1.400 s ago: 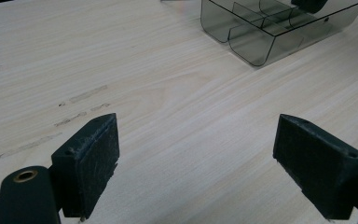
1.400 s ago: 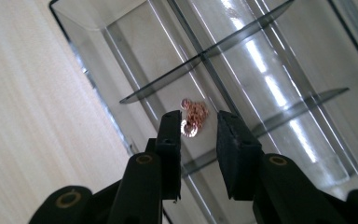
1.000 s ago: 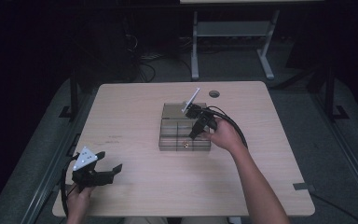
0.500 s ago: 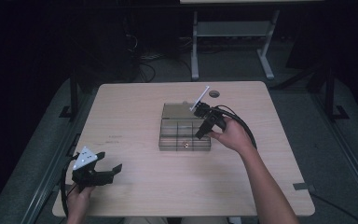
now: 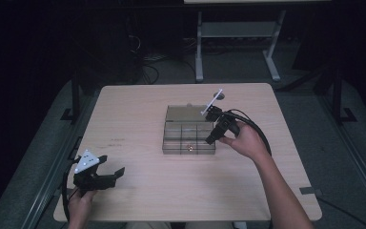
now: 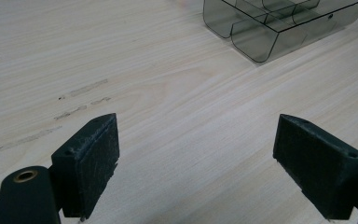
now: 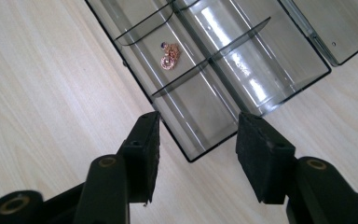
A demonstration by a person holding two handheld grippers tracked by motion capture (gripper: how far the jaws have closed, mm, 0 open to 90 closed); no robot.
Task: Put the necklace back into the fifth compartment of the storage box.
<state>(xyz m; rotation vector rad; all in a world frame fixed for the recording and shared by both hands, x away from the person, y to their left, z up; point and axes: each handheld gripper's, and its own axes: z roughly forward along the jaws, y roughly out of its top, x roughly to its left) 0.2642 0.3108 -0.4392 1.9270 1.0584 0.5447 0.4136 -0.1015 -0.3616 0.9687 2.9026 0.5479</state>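
A smoky clear compartment box (image 5: 187,151) lies at the table's middle, its lid (image 5: 185,113) folded open flat behind it. A small rose-gold piece of jewellery (image 5: 189,148) (image 7: 170,57) rests in a front compartment. My right gripper (image 5: 210,140) (image 7: 198,144) hovers at the box's right end (image 7: 223,70). Its jaws have just been opening and stand open; the box's corner shows between them and the pads press on nothing. My left gripper (image 5: 110,165) (image 6: 196,158) sits open and empty over bare wood at the front left, with the box (image 6: 270,28) far ahead.
A small dark round thing (image 5: 218,95) lies on the table behind the box. The wooden table (image 5: 138,114) has bare room left of and in front of the box. A metal table frame (image 5: 238,33) and cables stand on the floor beyond.
My right gripper has drawn back from over the box's middle to its right end and risen slightly, with the jaws wider apart. The left gripper has stayed put.
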